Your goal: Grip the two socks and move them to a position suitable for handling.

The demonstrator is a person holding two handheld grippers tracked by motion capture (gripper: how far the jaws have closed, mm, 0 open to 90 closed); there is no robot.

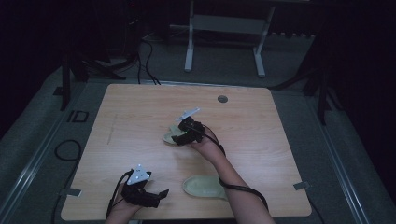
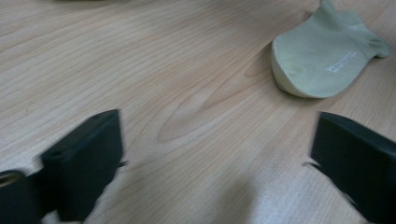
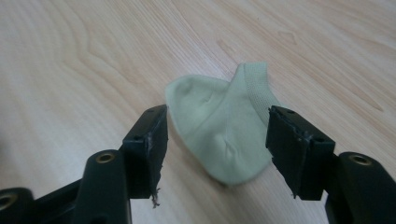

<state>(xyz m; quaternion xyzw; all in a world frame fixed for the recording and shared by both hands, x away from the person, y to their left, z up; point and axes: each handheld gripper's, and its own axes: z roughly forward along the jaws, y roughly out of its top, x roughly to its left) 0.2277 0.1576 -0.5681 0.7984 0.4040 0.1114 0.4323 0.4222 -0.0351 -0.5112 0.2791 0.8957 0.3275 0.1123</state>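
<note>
Two small pale green socks lie on the wooden bench [image 1: 140,116]. The far sock [image 3: 224,135] is near the middle of the bench, and the right tool [image 3: 217,140] stands over it with the jaws apart, one on each side of the cloth. The pads do not press on it, so nothing is grasped yet. The near sock [image 2: 322,60] lies flat close to the front edge of the bench, just beside the person's right forearm [image 1: 233,182]. The left tool [image 2: 215,154] is released, with its jaws wide and only bare wood between them; the near sock lies ahead of it and to one side.

I judge that both socks are very light and soft. They will fold and hang when lifted, so they keep no shape. The knit cloth is not slippery and not fragile, and a firm pinch will not harm it. On the far sock, the ribbed cuff stands up a little from the bench and seems the best place to take hold, because a jaw can get around it. A flat part is harder, since the jaws may slide over the cloth or catch only the upper layer.
</note>
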